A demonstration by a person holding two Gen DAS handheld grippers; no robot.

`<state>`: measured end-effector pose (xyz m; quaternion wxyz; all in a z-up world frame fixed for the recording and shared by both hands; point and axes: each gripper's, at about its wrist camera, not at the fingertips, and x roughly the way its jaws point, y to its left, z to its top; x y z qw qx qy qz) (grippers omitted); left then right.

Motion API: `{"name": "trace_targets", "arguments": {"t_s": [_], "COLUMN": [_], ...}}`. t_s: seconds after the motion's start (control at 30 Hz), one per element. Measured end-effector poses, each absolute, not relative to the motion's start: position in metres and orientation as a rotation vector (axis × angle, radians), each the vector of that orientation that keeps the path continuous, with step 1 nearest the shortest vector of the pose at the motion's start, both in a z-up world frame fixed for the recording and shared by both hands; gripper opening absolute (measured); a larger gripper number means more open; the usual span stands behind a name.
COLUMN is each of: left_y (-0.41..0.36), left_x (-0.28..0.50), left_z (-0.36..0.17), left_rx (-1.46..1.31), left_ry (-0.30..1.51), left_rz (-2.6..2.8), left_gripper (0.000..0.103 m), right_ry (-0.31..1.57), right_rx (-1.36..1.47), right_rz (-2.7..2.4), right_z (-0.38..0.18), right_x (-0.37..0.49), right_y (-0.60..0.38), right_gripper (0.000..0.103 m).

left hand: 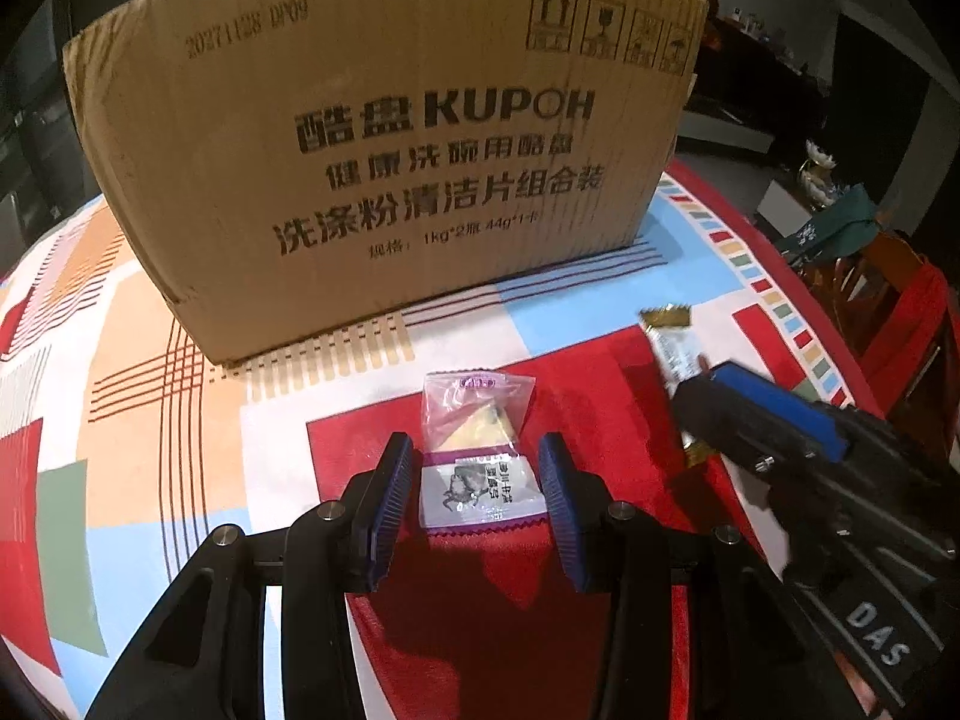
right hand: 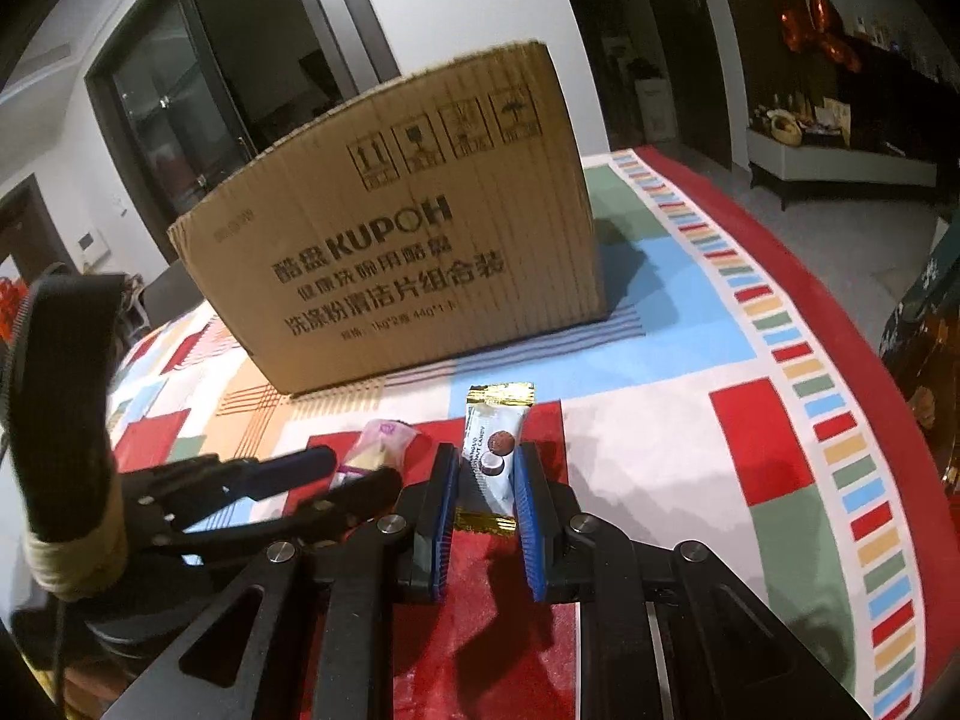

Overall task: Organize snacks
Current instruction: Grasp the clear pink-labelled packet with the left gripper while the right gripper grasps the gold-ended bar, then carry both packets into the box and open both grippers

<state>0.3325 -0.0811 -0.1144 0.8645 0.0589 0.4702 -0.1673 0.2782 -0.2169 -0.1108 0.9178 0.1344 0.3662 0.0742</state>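
A clear snack packet with a purple label [left hand: 474, 450] lies on the red patch of the tablecloth, between the open fingers of my left gripper [left hand: 477, 468], which do not touch it. It also shows in the right wrist view [right hand: 375, 450]. A white coconut candy bar with gold ends [right hand: 492, 456] sits between the fingers of my right gripper [right hand: 487, 474], which have closed onto its sides. In the left wrist view the bar [left hand: 675, 348] sticks out of the right gripper [left hand: 714, 384]. A large KUPOH cardboard box [left hand: 384, 138] stands behind both.
The table wears a colourful patchwork cloth [right hand: 690, 360] with a red border [right hand: 840, 312]. A wooden chair with green cloth [left hand: 864, 252] stands by the right edge. Dark cabinets and a sideboard [right hand: 840, 150] lie beyond the table.
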Motion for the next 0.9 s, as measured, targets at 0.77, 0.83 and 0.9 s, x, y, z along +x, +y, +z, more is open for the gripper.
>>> {"name": "trace_targets", "arguments": {"t_s": [0.77, 0.83, 0.9], "left_y": [-0.065, -0.061, -0.058], "left_x": [0.303, 0.298, 0.293], "left_z": [-0.067, -0.057, -0.047], "left_rx": [0.024, 0.011, -0.005], "left_ry": [0.86, 0.836, 0.812], "left_rz": [-0.31, -0.306, -0.306], "left_gripper": [0.034, 0.034, 0.034], "right_ry": [0.701, 0.685, 0.67], "right_rx": [0.306, 0.306, 0.306], "right_rz": [0.184, 0.188, 0.192], "right_z": [-0.087, -0.08, -0.073], "right_x": [0.264, 0.26, 0.257], "right_y": [-0.223, -0.223, -0.224], "right_gripper": [0.021, 0.021, 0.021]}}
